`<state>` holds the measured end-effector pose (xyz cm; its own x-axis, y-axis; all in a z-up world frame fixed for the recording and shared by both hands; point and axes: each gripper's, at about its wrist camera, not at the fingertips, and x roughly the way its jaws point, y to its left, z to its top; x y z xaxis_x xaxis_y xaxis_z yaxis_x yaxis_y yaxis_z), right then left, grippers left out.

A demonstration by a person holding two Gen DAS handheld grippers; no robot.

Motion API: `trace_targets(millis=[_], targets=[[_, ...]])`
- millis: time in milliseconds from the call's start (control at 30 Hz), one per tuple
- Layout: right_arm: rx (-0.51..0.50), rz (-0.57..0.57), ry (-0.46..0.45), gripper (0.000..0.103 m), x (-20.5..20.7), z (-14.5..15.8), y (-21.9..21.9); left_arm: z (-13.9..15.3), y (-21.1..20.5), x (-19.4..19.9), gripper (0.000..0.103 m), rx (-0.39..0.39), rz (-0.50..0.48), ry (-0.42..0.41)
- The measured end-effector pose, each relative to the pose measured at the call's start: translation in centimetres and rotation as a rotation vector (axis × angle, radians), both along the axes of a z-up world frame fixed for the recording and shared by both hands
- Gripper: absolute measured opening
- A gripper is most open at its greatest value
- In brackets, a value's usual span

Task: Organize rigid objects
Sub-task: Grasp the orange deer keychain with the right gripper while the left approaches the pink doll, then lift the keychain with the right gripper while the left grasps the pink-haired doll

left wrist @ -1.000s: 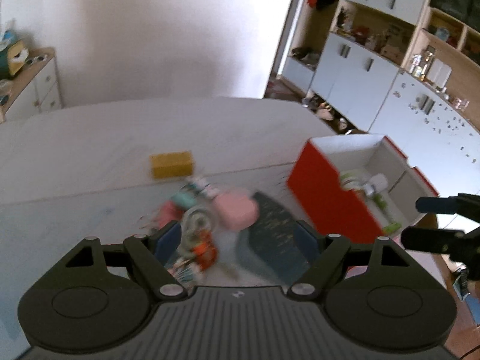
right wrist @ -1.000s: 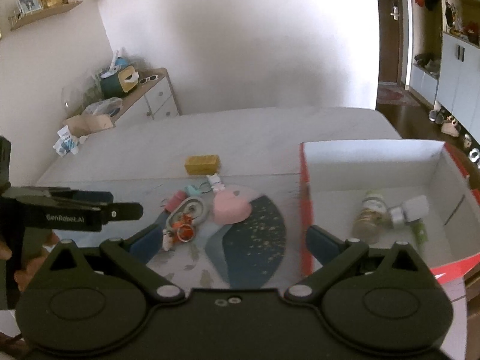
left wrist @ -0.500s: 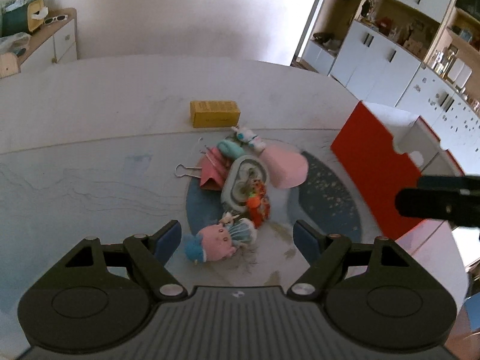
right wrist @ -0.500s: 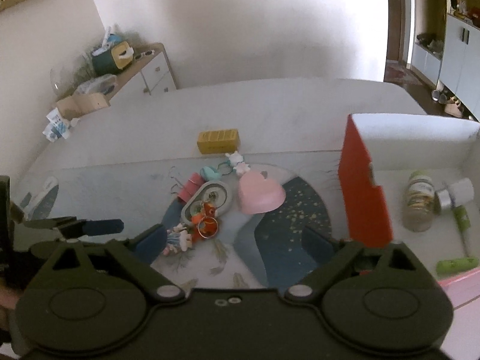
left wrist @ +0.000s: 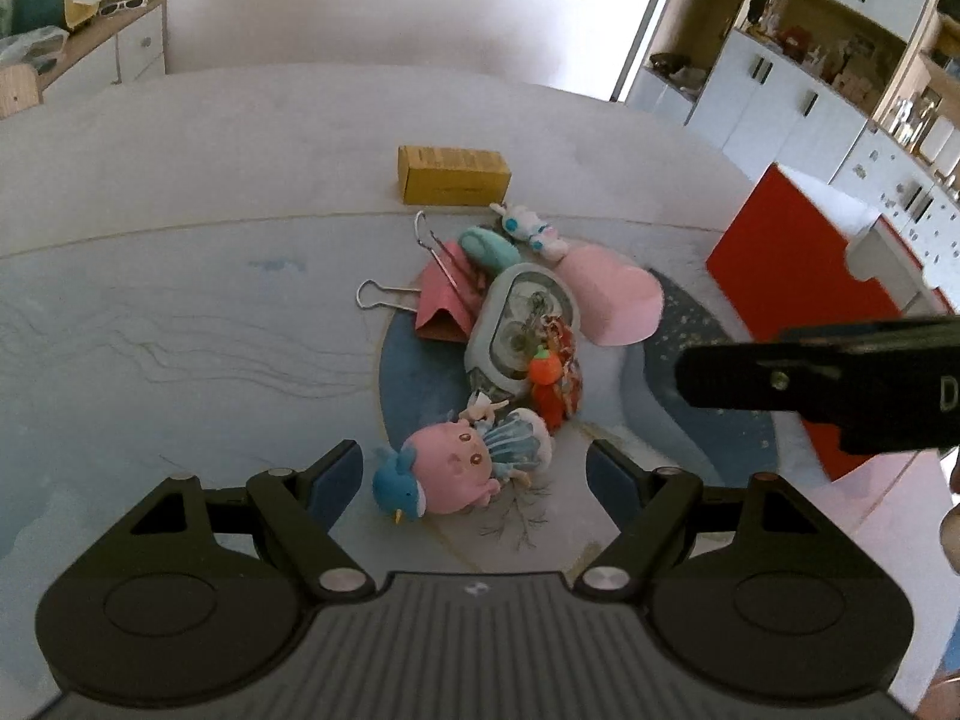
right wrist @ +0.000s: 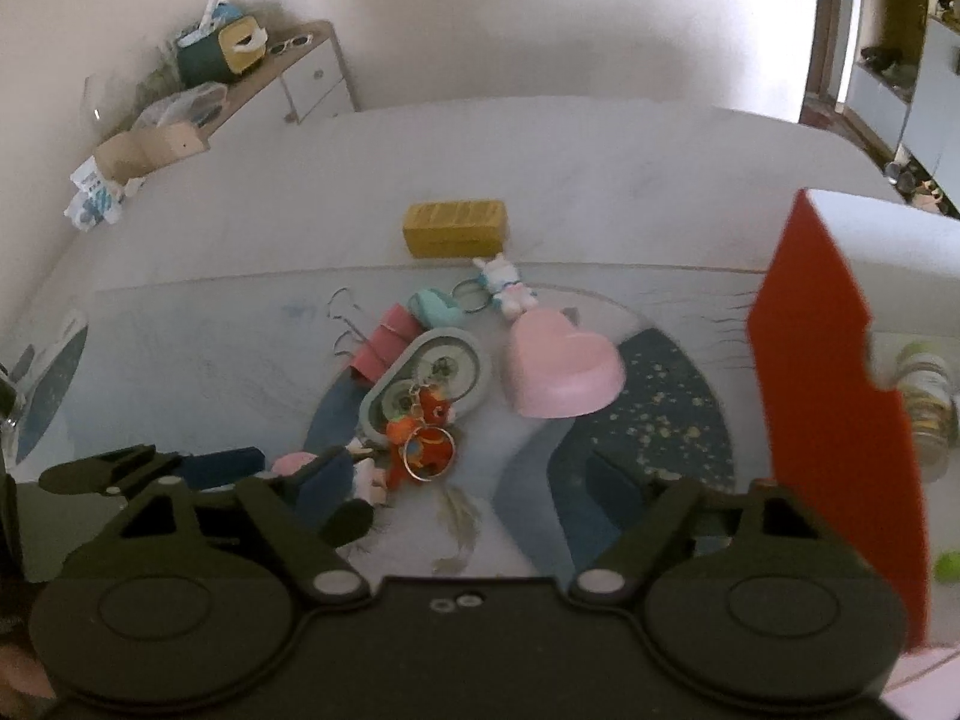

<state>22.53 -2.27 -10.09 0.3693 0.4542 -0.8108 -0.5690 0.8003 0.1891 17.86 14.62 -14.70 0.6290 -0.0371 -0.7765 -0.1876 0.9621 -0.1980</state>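
While both point steeply down at the table, left claw (left wrist: pixel 474 471) gaping around pink plush (left wrist: pixel 447 471), right claw (right wrist: pixel 462 480) narrowing, empty

what the views hide

red box (right wrist: pixel 840 396) blurred, cut by the right edge; jar (right wrist: pixel 927 402) inside half hidden behind its wall. pink plush (right wrist: pixel 294 463) mostly behind left claw (right wrist: pixel 240 471). shelf items too small to tell.

Almost nothing here can be read. At the right edge of the left wrist view, a single pale letter "D" shows on the side of the right gripper (left wrist: pixel 840 378), cut off by the frame. The yellow box (left wrist: pixel 454 174) carries print too blurred to read.
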Motion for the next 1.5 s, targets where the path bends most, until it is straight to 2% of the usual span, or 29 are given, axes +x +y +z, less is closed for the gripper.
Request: trace_targets(millis=[233,600,833,867,1100,1500], targets=[[-0.020,0.002,0.041,0.079,1.1,-1.7,1.8,-1.1,-0.1,0.1,0.082,0.007,0.051,-0.003],[-0.028,0.033,0.084,0.061,2.0,-3.5,3.8,-1.3,-1.0,0.5,0.081,0.038,0.071,-0.026],[-0.036,0.049,0.095,0.054,2.2,-4.2,4.3,-1.3,-1.1,0.4,0.080,0.041,0.069,-0.029],[-0.029,0.047,0.098,0.053,2.3,-4.2,4.3,-1.3,-1.2,0.4,0.077,0.045,0.069,-0.031],[-0.013,0.060,0.095,0.036,2.2,-3.9,4.4,-1.2,-0.9,0.3,0.075,0.039,0.066,-0.026],[0.022,0.000,0.068,0.035,1.4,-2.5,1.8,-0.8,-0.4,-0.3,0.075,0.012,0.050,-0.026]])
